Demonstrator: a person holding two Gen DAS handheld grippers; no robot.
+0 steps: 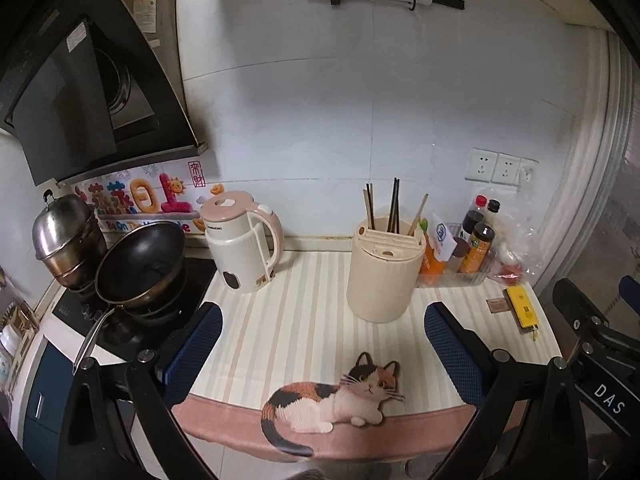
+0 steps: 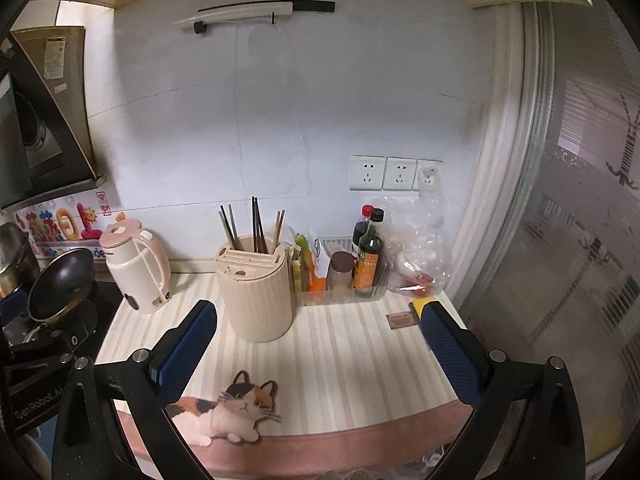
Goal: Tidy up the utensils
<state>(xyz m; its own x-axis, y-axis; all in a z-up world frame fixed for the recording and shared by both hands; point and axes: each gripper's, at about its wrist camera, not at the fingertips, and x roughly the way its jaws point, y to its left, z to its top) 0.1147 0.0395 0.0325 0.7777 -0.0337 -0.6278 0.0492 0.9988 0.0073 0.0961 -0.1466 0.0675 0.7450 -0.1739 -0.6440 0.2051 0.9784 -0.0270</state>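
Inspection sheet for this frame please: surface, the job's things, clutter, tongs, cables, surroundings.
Surface: striped mat with a cat picture, mostly bare in front.
Job's things: chopsticks standing in the cream utensil holder.
Clutter: pink kettle, sauce bottles in a clear tray, plastic bag, yellow object.
Tongs: left tongs open, empty; right tongs open, empty.
Cables: nothing seen.
Surroundings: tiled wall with sockets, wok and steel pot on the stove, range hood.

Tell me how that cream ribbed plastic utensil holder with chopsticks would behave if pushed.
The cream ribbed plastic utensil holder looks light, so it would probably slide easily on the striped mat. Being tall, a high push might tip it. The chopsticks stand loosely and would likely rattle or shift.
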